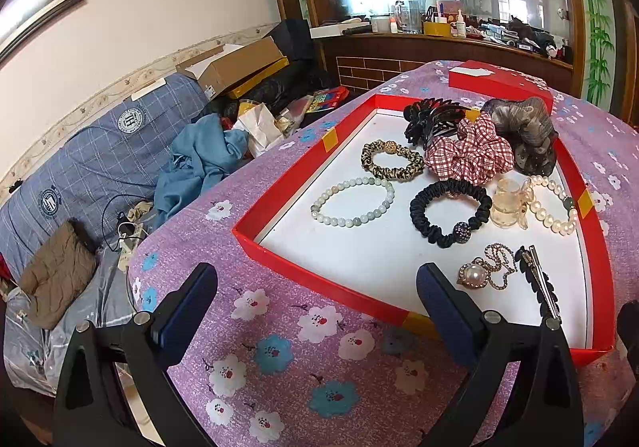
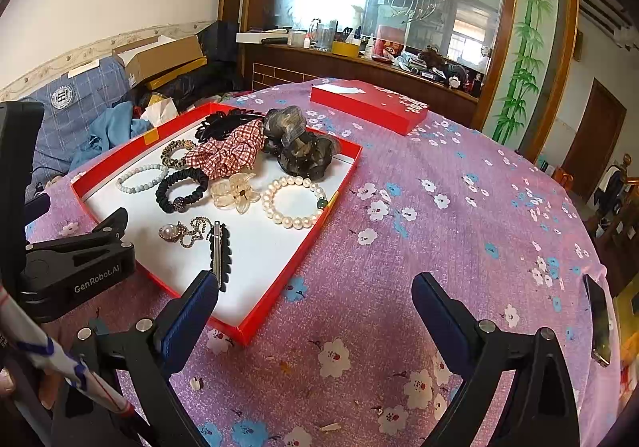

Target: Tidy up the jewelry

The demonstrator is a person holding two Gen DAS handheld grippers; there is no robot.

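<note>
Left hand-held gripper [image 1: 317,297] and right hand-held gripper [image 2: 315,297]: both gaping wide, empty, poised at near edge of red tray [image 1: 279,183] on worktop [image 2: 459,231]. Jewelry lies inside tray: pearl bracelet [image 2: 293,199] by right wall, pendant [image 1: 477,273] nearest, probably first pick.

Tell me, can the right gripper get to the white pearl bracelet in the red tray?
Probably yes. The right gripper has its jaws open, and the white pearl bracelet lies flat by the red tray's low near wall with nothing lying on it.
</note>
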